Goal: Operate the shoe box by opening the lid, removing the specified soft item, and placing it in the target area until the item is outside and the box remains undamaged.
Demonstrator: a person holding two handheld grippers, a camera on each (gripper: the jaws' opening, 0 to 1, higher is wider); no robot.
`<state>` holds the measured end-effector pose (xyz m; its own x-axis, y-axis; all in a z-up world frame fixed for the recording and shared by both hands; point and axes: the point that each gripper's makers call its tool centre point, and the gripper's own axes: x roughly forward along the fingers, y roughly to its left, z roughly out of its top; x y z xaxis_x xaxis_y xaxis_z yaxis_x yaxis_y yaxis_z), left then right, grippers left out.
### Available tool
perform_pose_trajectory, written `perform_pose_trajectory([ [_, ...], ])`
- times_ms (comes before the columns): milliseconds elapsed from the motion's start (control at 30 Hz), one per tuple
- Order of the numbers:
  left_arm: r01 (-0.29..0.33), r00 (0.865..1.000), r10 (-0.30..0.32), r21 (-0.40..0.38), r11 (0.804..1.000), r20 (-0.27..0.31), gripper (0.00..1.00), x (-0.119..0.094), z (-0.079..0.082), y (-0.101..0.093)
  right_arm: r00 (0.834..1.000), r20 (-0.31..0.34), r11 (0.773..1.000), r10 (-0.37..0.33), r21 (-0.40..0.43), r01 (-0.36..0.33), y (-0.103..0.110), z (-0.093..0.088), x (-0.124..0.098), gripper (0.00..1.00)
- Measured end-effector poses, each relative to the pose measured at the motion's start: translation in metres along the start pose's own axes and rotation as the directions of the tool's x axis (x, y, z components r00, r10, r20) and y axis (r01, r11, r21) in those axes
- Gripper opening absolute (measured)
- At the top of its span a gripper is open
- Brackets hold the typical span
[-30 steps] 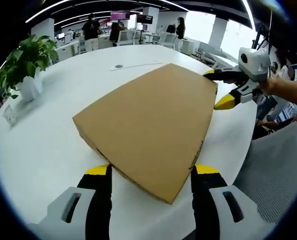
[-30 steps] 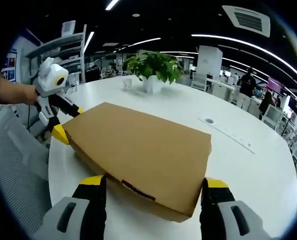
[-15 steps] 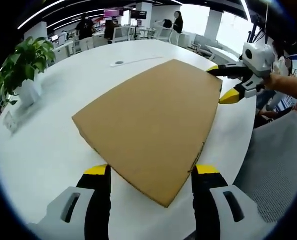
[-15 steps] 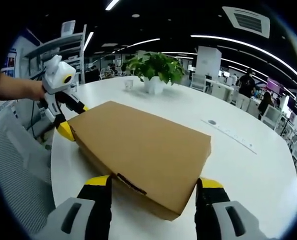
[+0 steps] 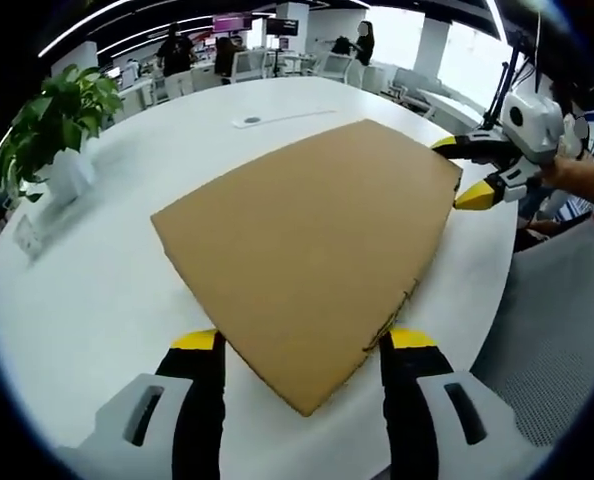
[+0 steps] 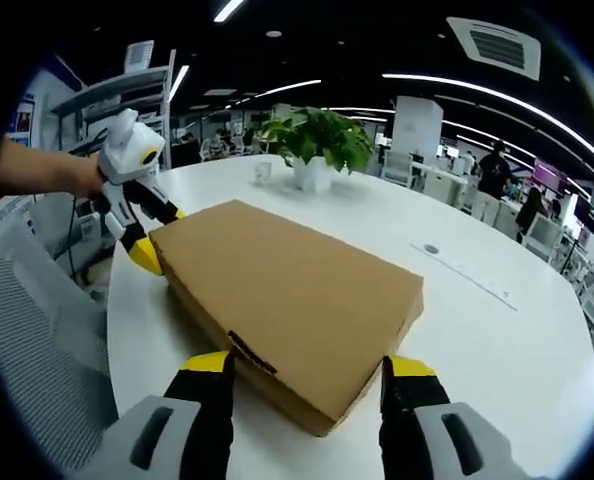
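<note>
We note a potted plant (image 6: pixel 317 150) beyond the closed shoe box (image 6: pixel 292 295); left gripper (image 5: pixel 297 345) and right gripper (image 6: pixel 307 365), jaws spread and empty, have closed in around its corners.

Plain brown shoe box (image 5: pixel 312 240) — lid shut, flat — on white table (image 5: pixel 97 290).

Shoe box (image 5: pixel 307 230) plain tan-brown cardboard, dark label strip on side (text unreadable). Table (image 5: pixel 97 290) glossy white. Left gripper (image 5: pixel 295 345) black with yellow tips, grey-white body; right gripper (image 6: pixel 305 368) same scheme. Plant (image 6: pixel 317 140) green, white pot.
</note>
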<state>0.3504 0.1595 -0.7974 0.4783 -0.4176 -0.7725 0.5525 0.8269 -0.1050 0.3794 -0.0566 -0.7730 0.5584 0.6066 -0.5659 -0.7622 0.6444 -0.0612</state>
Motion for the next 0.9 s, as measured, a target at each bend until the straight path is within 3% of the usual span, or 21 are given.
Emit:
perform_pose_trajectory([
  [233, -0.021, 1.0, 0.021, -0.023, 1.0, 0.01, 0.6, -0.005, -0.004, 0.012, 1.0, 0.012, 1.0, -0.003, 0.007, 0.003, 0.011, 0.002, 0.001, 0.53],
  [900, 0.009, 1.0, -0.009, 0.046, 0.999, -0.003, 0.6, -0.011, -0.009, 0.034, 1.0, 0.026, 1.0, 0.003, 0.006, -0.004, 0.034, 0.006, 0.003, 0.47],
])
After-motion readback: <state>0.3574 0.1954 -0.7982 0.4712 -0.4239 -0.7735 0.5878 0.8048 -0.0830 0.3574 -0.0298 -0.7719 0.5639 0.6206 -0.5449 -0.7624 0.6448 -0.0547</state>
